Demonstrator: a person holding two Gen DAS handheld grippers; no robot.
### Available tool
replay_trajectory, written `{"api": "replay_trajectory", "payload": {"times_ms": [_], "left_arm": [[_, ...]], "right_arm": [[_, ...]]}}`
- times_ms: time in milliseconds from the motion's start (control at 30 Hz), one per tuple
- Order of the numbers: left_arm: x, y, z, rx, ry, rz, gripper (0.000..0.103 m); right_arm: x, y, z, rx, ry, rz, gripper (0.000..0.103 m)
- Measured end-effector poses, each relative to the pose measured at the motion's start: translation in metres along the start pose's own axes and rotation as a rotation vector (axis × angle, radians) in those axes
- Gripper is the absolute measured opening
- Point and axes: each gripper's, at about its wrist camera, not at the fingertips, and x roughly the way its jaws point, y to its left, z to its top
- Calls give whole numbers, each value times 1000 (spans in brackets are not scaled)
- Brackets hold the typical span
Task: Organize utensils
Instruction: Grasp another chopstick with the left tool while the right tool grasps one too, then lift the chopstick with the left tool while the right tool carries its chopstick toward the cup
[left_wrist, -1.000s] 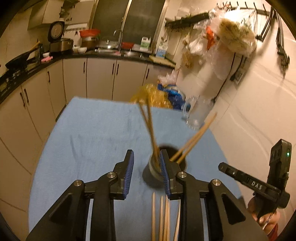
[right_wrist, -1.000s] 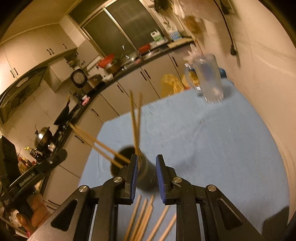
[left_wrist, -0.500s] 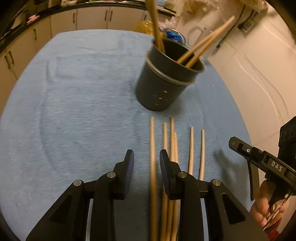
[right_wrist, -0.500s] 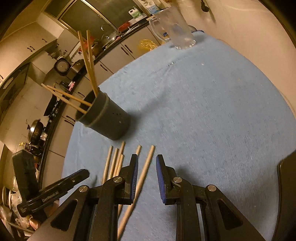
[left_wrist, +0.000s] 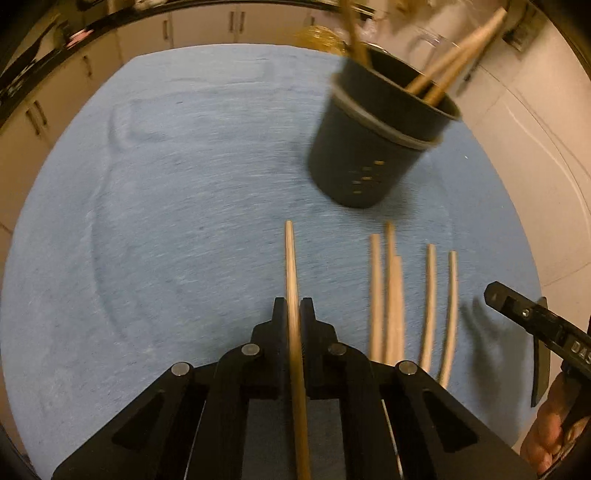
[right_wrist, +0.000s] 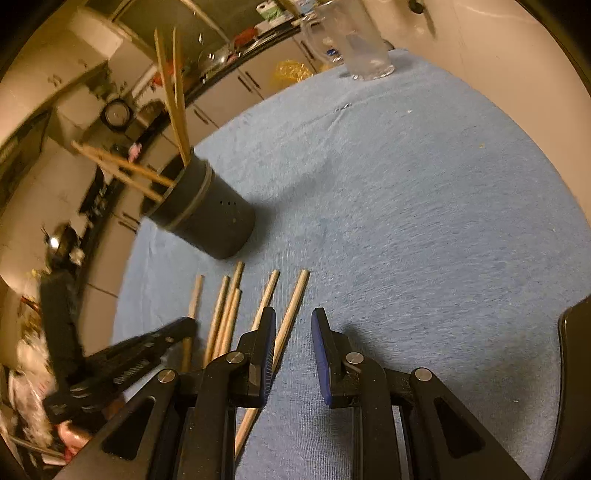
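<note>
On the left, my left gripper (left_wrist: 292, 314) has its jaws pressed together on a single chopstick (left_wrist: 290, 266), which runs up between the pads and points toward the dark utensil holder (left_wrist: 373, 144) standing on the blue cloth (left_wrist: 166, 184). To lift well I should keep that pinch firm and raise the stick cleanly, tipping it upright before I bring it over the holder's mouth, where four chopsticks already lean. Just right of my held stick lie the loose chopsticks (left_wrist: 391, 295), five of them side by side, apart from it, so I must rise straight and not drag across them. Further right, my right gripper (right_wrist: 293, 334) has its jaws parted, nothing pinched; the outermost chopstick (right_wrist: 291, 310) lies just beside its left pad. I judge I should centre that stick in the gap before squeezing, and take one only. A clear glass mug (right_wrist: 360, 48) stands well away at the cloth's far edge.
</note>
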Motion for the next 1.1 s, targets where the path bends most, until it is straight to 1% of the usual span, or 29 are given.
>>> {"api": "replay_trajectory", "payload": {"times_ms": [133,167,200,233,267,300,333,367,433,533,600,667,867,967,1000,1100], "left_arm": [[-8,22,-8,-45,-5,-24,6],[-9,25,-10,-50,-4,-33,6],[-10,27,-11,-46,-4,-39,7],[-8,26,-10,-42,-5,-40,7],[-10,26,-11,-41,-7,-39,7],[-10,25,-11,-38,-9,-36,7],[-8,26,-10,-33,-10,-32,6],[-6,24,-7,-33,-13,-29,6],[-5,24,-5,-35,-18,-33,6],[-10,27,-6,-45,-36,-51,6],[-20,30,-6,-57,-65,-64,6],[-30,32,-6,-61,-94,-77,6],[-80,25,-7,-58,-228,-88,6],[-95,21,-5,-51,-280,-79,6],[-103,20,-8,-48,-293,-75,6],[-119,16,-12,-39,-319,-73,6]], "right_arm": [[17,12,0,-31,43,-49,22],[22,16,0,-47,56,-75,22],[27,21,0,-58,74,-102,22],[32,22,-1,-57,88,-103,22],[34,27,-2,-70,86,-121,21],[36,33,-1,-103,89,-161,20],[37,37,-1,-120,87,-182,17],[38,38,-1,-121,89,-187,11],[39,40,0,-126,86,-197,9],[31,36,1,-92,80,-150,7],[19,36,3,-96,47,-125,6],[6,36,5,-86,19,-73,6],[-43,47,0,-138,-122,16,7],[-64,54,-6,-167,-200,46,6],[-72,58,-9,-178,-233,54,6],[-87,66,-13,-196,-296,82,7]]}}
